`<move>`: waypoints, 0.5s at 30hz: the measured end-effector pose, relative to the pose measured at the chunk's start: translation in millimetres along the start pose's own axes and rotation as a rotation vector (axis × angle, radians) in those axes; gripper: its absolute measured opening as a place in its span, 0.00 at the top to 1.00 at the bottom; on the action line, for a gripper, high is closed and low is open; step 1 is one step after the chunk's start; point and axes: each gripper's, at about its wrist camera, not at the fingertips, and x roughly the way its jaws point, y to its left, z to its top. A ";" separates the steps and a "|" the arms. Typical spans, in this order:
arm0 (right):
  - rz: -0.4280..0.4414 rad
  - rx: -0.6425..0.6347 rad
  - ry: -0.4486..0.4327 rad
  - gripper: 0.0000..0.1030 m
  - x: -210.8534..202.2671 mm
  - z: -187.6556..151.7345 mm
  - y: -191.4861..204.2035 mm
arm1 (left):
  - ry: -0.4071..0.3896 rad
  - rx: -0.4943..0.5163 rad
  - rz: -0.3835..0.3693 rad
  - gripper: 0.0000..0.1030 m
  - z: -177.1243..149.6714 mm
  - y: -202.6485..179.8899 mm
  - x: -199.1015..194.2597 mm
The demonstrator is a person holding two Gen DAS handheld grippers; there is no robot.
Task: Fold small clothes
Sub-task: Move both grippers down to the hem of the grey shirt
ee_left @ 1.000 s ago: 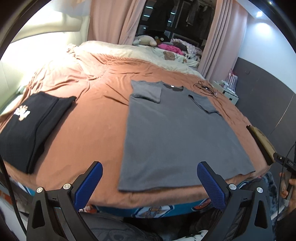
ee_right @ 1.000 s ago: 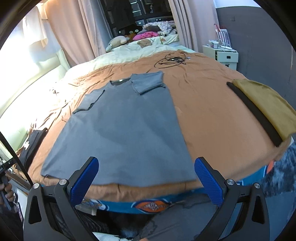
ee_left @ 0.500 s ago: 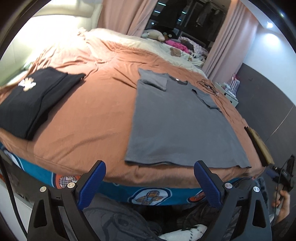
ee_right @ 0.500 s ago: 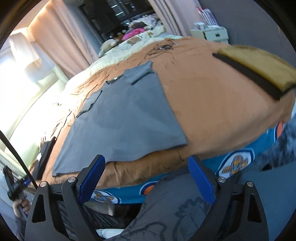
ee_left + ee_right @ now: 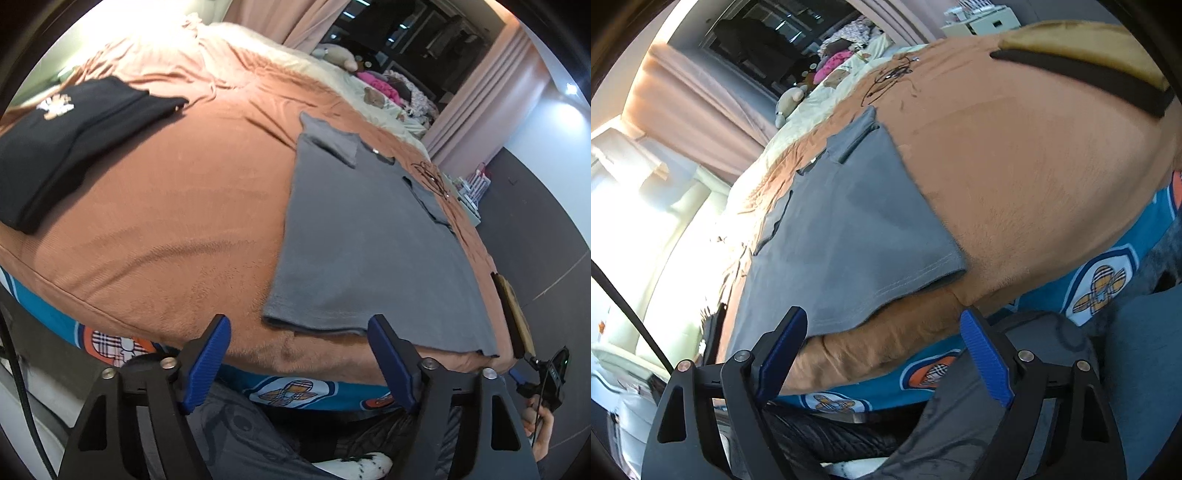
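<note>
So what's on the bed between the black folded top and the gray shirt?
Nothing: only bare brown blanket lies between the black folded top and the gray shirt, as the left wrist view shows.

Cut off at the left wrist view's rim: black folded garment [image 5: 70,147]. Cropped at the right wrist view's edge: mustard folded garment [image 5: 1082,44]. Too small and blurred to identify: dark tangle [image 5: 890,75] on the brown bedspread [image 5: 1015,166].

Both wrist views low at bed edge [image 5: 155,295], sharing grey shirt [image 5: 369,240].
</note>
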 end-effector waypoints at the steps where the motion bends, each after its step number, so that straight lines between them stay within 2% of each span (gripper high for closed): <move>1: 0.005 0.012 0.002 0.22 3.2 1.2 -4.0 | 0.006 -0.010 -0.003 0.30 1.3 1.7 4.4; 6: 0.016 0.063 0.014 0.25 21.2 11.5 -24.3 | 0.055 -0.068 -0.005 0.41 7.2 10.9 31.4; 10: 0.019 0.099 0.022 0.28 35.0 14.3 -32.8 | 0.091 -0.124 0.001 0.41 7.2 21.2 49.9; 15: 0.051 0.164 0.035 0.28 48.7 16.7 -47.1 | 0.097 -0.193 -0.047 0.41 7.2 27.2 49.2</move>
